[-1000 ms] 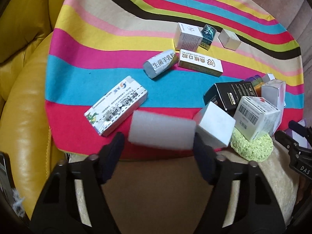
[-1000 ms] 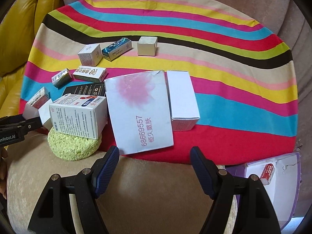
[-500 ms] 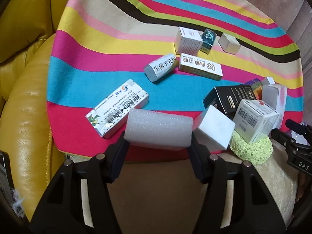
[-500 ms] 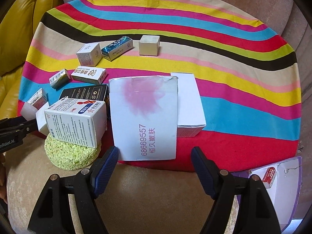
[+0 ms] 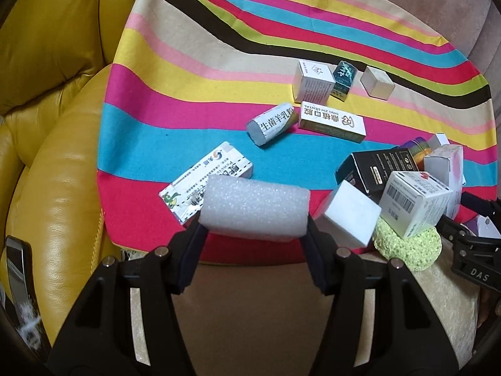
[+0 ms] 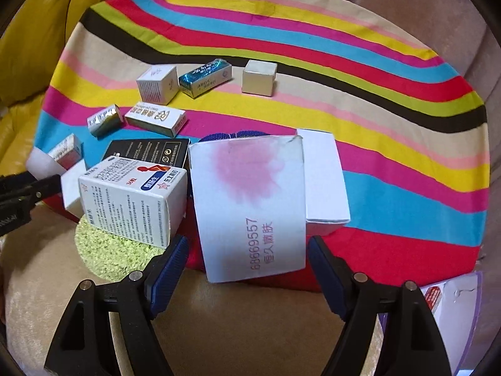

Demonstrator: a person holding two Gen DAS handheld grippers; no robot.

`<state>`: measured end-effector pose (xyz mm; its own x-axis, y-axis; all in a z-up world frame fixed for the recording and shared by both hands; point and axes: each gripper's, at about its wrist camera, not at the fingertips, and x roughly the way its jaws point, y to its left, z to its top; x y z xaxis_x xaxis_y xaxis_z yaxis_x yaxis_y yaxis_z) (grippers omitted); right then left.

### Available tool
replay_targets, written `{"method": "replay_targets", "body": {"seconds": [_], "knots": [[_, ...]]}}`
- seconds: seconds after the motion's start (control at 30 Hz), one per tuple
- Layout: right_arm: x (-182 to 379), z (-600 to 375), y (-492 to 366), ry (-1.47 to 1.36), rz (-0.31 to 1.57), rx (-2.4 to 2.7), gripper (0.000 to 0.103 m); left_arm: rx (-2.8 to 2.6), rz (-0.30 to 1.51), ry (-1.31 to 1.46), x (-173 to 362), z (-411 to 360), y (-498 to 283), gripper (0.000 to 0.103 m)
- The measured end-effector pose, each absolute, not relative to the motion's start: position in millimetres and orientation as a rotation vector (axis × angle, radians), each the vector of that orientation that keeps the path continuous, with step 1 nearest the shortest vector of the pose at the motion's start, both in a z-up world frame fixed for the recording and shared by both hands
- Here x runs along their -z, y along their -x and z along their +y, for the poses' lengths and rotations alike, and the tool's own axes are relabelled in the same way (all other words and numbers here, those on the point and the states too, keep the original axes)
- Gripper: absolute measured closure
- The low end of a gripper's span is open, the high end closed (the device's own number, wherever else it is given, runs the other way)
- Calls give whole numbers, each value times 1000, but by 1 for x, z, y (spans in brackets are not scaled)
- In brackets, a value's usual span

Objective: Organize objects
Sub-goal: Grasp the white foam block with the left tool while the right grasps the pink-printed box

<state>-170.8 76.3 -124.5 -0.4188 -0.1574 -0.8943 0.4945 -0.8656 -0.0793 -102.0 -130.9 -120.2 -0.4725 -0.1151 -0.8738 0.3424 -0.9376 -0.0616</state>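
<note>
Left gripper [image 5: 253, 235] clamps the white foam block [image 5: 254, 208] above the striped cloth's [image 5: 188, 100] near edge. Right gripper [image 6: 247, 252] stands open, empty, facing the pink-stained box [image 6: 249, 206]. Judged step: carrying foam; placement needs a clear spot.

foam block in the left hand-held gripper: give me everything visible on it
The foam block is white, with a bubbly, porous surface like packing foam. It looks like a short bar with rounded edges, no print or marks. It lies crosswise and roughly level between the fingers of the left hand-held gripper, whose pads press on its two ends. It hangs in front of the striped cloth, partly hiding a printed box; nothing else visibly touches it.
</note>
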Motion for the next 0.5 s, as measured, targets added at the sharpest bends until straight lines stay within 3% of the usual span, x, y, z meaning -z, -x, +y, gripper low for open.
{"method": "replay_targets", "body": {"seconds": [0.1, 0.17, 0.5], "knots": [[126, 74, 173, -1401, 491, 2309, 25, 2465, 328, -1431, 120, -131, 102, 41], [127, 73, 174, -1405, 504, 2309, 33, 2464, 326, -1424, 119, -131, 101, 41], [121, 71, 167, -1347, 524, 2339, 33, 2453, 295, -1384, 115, -131, 97, 41]]}}
